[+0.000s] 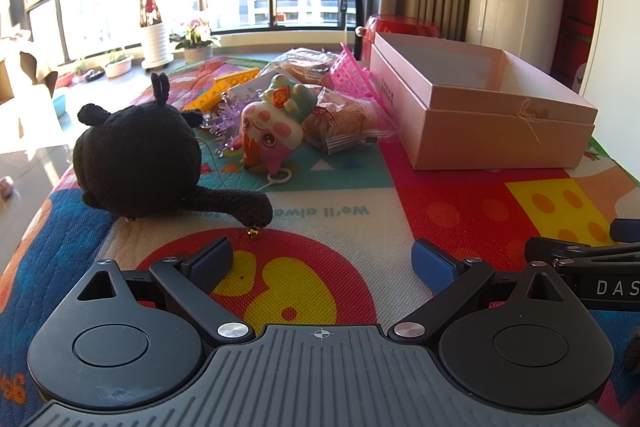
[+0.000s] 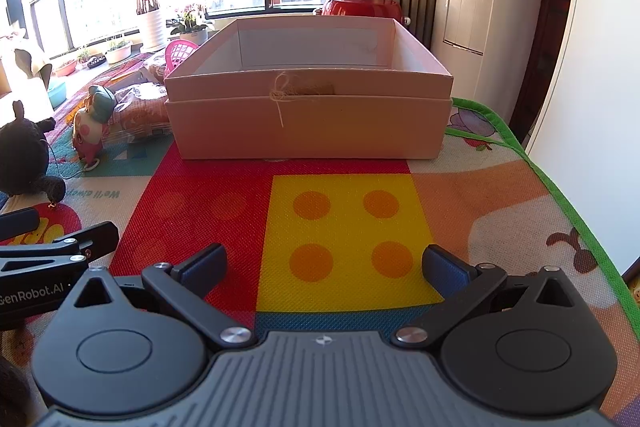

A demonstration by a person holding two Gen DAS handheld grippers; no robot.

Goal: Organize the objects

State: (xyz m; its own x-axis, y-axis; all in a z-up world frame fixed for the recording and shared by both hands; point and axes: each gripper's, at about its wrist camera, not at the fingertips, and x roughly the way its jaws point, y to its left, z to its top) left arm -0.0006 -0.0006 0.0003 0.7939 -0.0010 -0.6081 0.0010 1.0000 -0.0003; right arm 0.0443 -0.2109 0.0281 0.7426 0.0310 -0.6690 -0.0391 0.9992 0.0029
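Observation:
An open pink cardboard box (image 2: 308,123) stands empty on the colourful mat; it also shows in the left wrist view (image 1: 500,131) at the right. A black plush toy (image 1: 136,159) lies at the left, with a pink and green squishy toy (image 1: 272,123), wrapped snack bags (image 1: 344,119), a pink plastic basket (image 1: 352,75), a yellow piece (image 1: 224,91) and a clear purple snowflake (image 1: 224,119) behind it. My left gripper (image 1: 324,263) is open and empty, just in front of the plush's arm. My right gripper (image 2: 324,267) is open and empty, in front of the box.
A red pot (image 2: 360,7) stands behind the box. The mat's green edge (image 2: 560,195) runs along the right by a white wall. Potted plants (image 1: 154,39) stand by the window. The left gripper shows at the left edge of the right wrist view (image 2: 52,255).

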